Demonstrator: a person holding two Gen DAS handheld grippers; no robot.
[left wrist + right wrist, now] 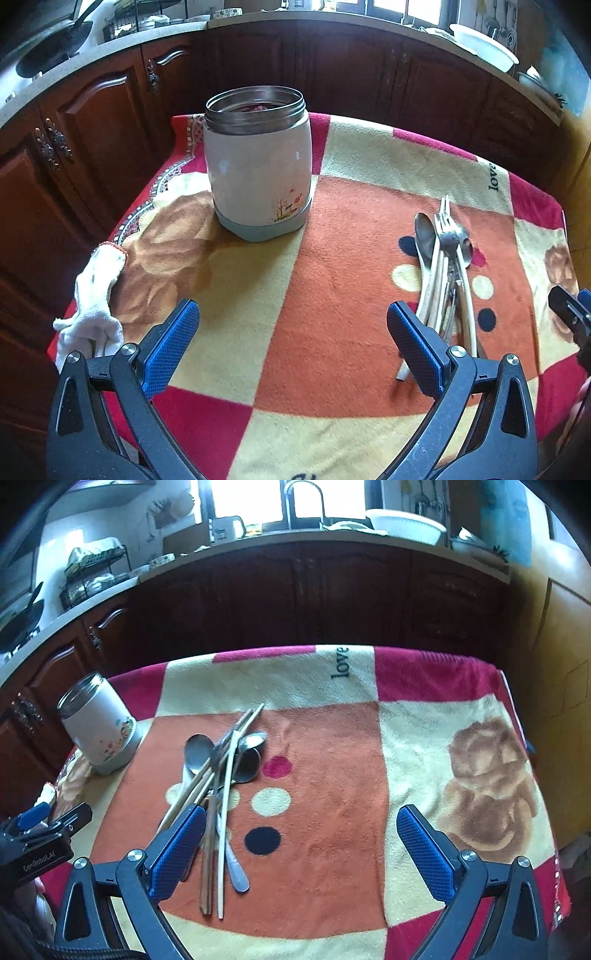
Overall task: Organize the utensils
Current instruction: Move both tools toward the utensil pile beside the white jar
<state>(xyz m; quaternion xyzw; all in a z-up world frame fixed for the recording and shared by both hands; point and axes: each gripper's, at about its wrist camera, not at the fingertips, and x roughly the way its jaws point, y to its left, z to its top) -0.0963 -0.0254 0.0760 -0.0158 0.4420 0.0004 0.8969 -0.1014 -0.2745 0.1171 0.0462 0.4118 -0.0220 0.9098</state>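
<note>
With nothing yet gripped, the jaws of both the left gripper (293, 332) and right gripper (301, 836) are held wide apart over the blanket-covered counter (332, 849), where the utensils (221, 775) lie heaped, well apart from the open jar (258, 162) presumably meant for them.

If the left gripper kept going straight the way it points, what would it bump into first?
Probably the blanket on the table; the left gripper tilts downward, jaws open. The open jar stands slightly left of that line, though depth is unclear.

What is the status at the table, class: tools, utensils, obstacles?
Left tool open, empty. Right tool open, empty. Utensil pile on blanket, untouched; open jar stands apart. Nothing blocking; white cloth off to side.
</note>
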